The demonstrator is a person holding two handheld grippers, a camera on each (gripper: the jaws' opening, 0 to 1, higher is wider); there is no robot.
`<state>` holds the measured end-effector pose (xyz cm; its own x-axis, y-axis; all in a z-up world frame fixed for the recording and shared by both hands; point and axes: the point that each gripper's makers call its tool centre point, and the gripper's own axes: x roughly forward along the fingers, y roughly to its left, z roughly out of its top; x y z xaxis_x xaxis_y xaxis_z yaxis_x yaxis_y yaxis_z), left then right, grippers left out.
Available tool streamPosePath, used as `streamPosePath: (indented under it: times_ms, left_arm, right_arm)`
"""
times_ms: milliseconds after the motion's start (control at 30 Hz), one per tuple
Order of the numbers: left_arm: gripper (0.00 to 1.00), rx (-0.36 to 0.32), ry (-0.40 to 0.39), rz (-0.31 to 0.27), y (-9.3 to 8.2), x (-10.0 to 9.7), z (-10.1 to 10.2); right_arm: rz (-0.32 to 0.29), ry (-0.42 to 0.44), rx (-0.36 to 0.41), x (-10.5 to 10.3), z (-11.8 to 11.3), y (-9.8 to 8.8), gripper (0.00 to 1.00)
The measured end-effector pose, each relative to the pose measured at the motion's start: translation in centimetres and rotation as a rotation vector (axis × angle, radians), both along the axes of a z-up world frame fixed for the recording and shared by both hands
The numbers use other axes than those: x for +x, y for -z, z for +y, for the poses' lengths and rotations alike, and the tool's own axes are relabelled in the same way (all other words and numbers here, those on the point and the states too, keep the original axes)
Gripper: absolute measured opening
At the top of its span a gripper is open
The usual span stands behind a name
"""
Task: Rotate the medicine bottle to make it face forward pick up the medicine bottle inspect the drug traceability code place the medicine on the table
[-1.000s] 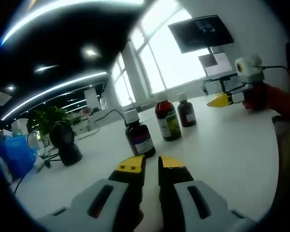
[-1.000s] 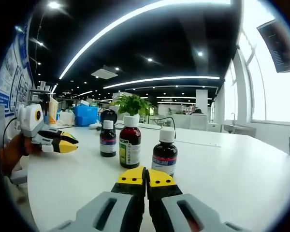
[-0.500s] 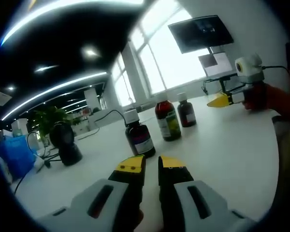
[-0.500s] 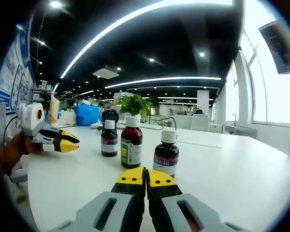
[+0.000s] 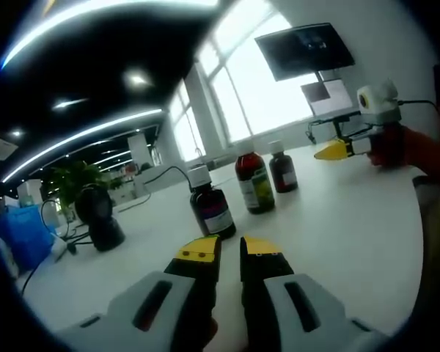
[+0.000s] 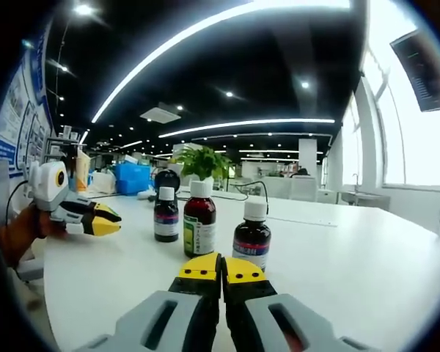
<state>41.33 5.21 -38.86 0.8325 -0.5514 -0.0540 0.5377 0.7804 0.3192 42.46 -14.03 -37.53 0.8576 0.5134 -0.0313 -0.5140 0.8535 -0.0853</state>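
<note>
1. Left gripper (image 5: 230,253) held low over the white table (image 5: 337,220), pointing at the row of bottles; yellow-tipped jaws nearly together with a narrow gap between them, nothing held.
2. Right gripper (image 6: 221,268) likewise low and level over the table (image 6: 352,264), jaws pressed together, tips touching, empty.
3. Seen from the left gripper view, the right gripper (image 5: 336,150) hovers at the far right above the table edge, gripped by an orange-gloved hand (image 5: 403,150); jaws pointing left and closed.
4. Seen from the right gripper view, the left gripper (image 6: 103,220) floats at the left, held by a gloved hand (image 6: 18,235); its yellow tips slightly parted.
5. Three brown medicine bottles upright on the table, white caps on, apart from both grippers.
6. In the left gripper view: nearest bottle (image 5: 209,202) just beyond the jaws, middle bottle (image 5: 254,183) with a green-yellow label behind to the right, small bottle (image 5: 282,170) farthest right.
7. In the right gripper view: the same row from the other side, nearest bottle (image 6: 251,238) right of centre, middle bottle (image 6: 199,221), small bottle (image 6: 166,216) at left.
8. Left gripper view adds a dark scanner stand (image 5: 101,216) at left, a monitor (image 5: 304,50) and bright windows beyond.
9. Right gripper view adds a potted plant (image 6: 204,161) and a blue bin (image 6: 134,176) far behind the bottles.
</note>
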Motion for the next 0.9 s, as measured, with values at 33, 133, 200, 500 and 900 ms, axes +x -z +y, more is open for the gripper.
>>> streamPosePath:
  times_ms: [33, 133, 200, 500, 900]
  left_arm:
    - [0.03, 0.0, 0.0, 0.0, 0.0, 0.0, 0.0]
    - [0.03, 0.0, 0.0, 0.001, 0.0, 0.0, 0.0]
    - [0.03, 0.0, 0.0, 0.001, 0.0, 0.0, 0.0]
    - [0.03, 0.003, 0.001, 0.002, 0.1, 0.1, 0.0]
    - [0.03, 0.004, 0.006, -0.002, 0.0, 0.0, -0.1]
  right_arm:
    - [0.001, -0.001, 0.007, 0.0, 0.0, -0.1, 0.0]
    - [0.0, 0.005, 0.012, 0.1, -0.1, -0.2, 0.0]
    - [-0.003, 0.007, 0.009, 0.1, 0.0, -0.4, 0.0]
    - [-0.028, 0.018, 0.029, 0.2, 0.3, -2.5, 0.0]
    - [-0.032, 0.009, 0.057, 1.4, 1.4, -5.7, 0.0]
